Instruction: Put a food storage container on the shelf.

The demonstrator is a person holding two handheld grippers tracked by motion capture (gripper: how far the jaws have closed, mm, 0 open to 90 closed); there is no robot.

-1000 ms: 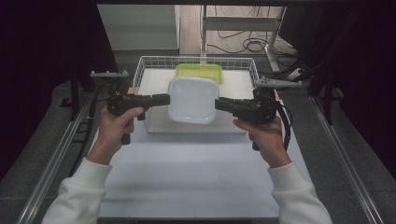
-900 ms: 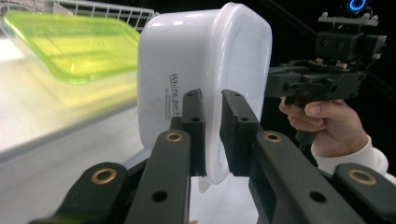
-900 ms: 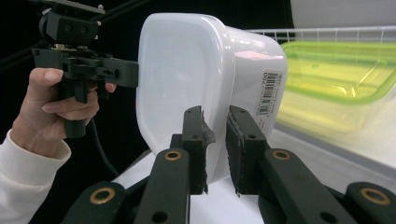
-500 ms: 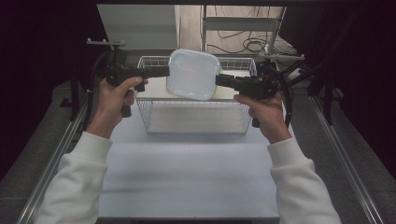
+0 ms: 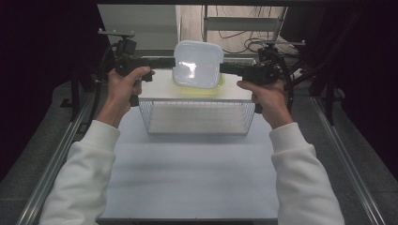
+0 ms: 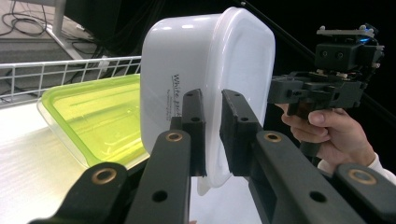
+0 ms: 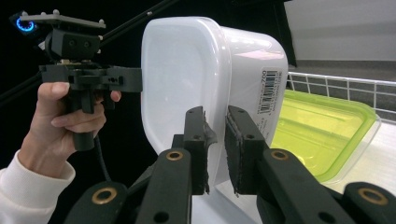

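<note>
White lidded container held in the air over wire basket, above green-lidded box. Left gripper and right gripper each clamped on opposite lid rims, a two-sided hold, likely to keep it steady

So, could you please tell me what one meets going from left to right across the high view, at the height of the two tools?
Left hand → left tool → white container → right tool → right hand.
</note>
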